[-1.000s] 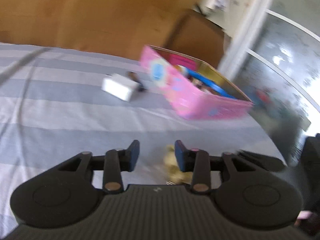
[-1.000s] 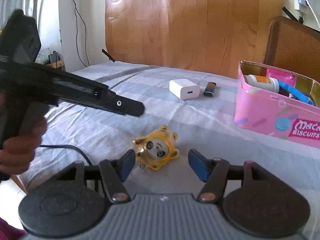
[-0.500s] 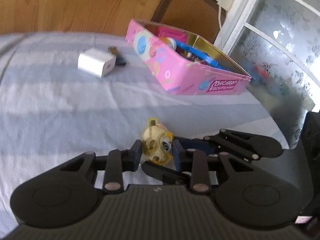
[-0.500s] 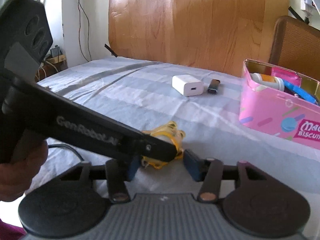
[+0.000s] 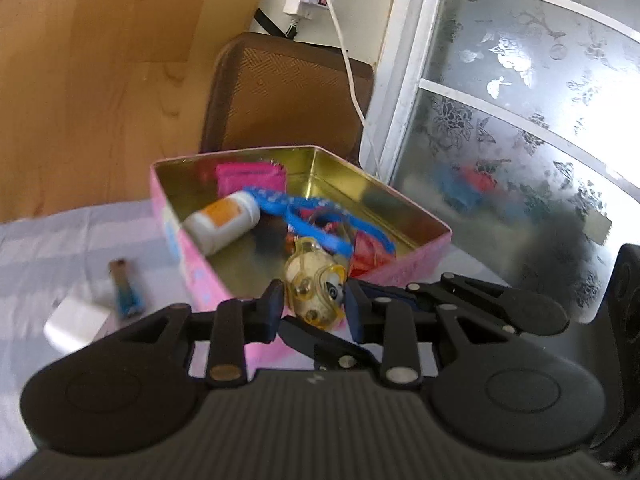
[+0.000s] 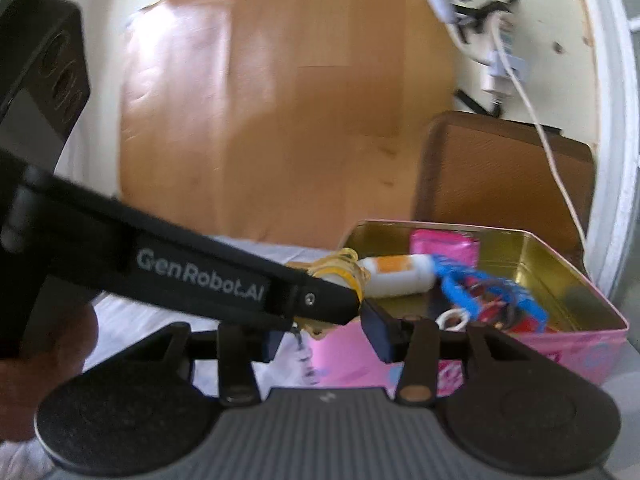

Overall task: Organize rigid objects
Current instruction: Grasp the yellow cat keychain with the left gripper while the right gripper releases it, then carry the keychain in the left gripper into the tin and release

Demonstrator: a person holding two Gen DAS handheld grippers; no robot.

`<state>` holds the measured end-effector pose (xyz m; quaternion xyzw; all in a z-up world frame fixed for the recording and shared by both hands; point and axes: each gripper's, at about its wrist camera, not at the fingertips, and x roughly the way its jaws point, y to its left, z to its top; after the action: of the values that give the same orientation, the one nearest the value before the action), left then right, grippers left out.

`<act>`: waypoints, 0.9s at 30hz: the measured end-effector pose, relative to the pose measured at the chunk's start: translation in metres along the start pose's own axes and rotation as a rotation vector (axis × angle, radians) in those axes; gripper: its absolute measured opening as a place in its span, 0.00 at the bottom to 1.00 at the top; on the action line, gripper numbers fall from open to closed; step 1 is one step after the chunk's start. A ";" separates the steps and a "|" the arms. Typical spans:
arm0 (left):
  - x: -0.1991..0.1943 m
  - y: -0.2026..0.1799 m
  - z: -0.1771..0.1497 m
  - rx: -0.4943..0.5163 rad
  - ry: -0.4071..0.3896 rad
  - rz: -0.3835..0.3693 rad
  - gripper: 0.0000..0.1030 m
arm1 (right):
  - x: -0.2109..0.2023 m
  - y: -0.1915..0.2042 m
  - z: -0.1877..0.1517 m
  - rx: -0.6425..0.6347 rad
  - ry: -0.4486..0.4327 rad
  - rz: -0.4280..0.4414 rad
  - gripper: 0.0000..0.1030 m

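My left gripper (image 5: 316,304) is shut on a small yellow toy animal (image 5: 316,288) and holds it in the air over the near rim of the pink biscuit tin (image 5: 404,268). My right gripper (image 6: 324,332) also closes around the same toy (image 6: 340,270), its fingers crossing under the left ones. The tin (image 6: 560,344) holds a white bottle (image 5: 224,220), a blue strap (image 5: 320,216), a pink packet (image 5: 250,174) and other small items. A white charger (image 5: 76,320) and a lighter (image 5: 126,288) lie on the striped sheet left of the tin.
A brown chair back (image 5: 288,96) stands behind the tin. A frosted glass window (image 5: 520,140) is on the right. A power strip with a white cable (image 5: 348,68) hangs on the wall. A wooden board (image 6: 280,120) stands at the back.
Both grippers have closed on the yellow toy, lifted it off the sheet and carried it to the pink tin, which now fills the middle of both views.
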<state>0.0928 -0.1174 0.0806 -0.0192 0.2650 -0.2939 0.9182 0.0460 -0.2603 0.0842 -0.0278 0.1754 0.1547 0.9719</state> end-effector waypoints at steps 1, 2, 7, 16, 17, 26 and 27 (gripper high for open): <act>0.008 0.001 0.005 -0.001 0.002 0.000 0.34 | 0.003 -0.007 0.004 0.013 0.001 -0.004 0.41; 0.015 0.002 0.009 0.000 0.005 0.000 0.34 | 0.010 -0.015 0.007 0.024 0.002 -0.009 0.41; 0.047 0.008 0.020 -0.008 0.032 0.029 0.34 | 0.041 -0.035 0.013 0.038 0.027 -0.026 0.41; 0.089 0.021 0.021 -0.027 0.071 0.088 0.34 | 0.084 -0.043 0.003 0.061 0.087 -0.077 0.42; 0.090 0.021 0.021 -0.027 0.072 0.095 0.34 | 0.084 -0.043 0.002 0.066 0.089 -0.086 0.42; -0.003 0.032 0.011 -0.051 -0.085 0.187 0.34 | 0.035 -0.033 0.005 0.118 0.011 -0.037 0.42; -0.015 0.037 0.004 -0.063 -0.088 0.214 0.34 | 0.027 -0.030 0.003 0.129 0.001 -0.018 0.42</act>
<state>0.1047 -0.0790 0.0842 -0.0324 0.2342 -0.1847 0.9539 0.0804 -0.2803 0.0778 0.0334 0.1852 0.1345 0.9729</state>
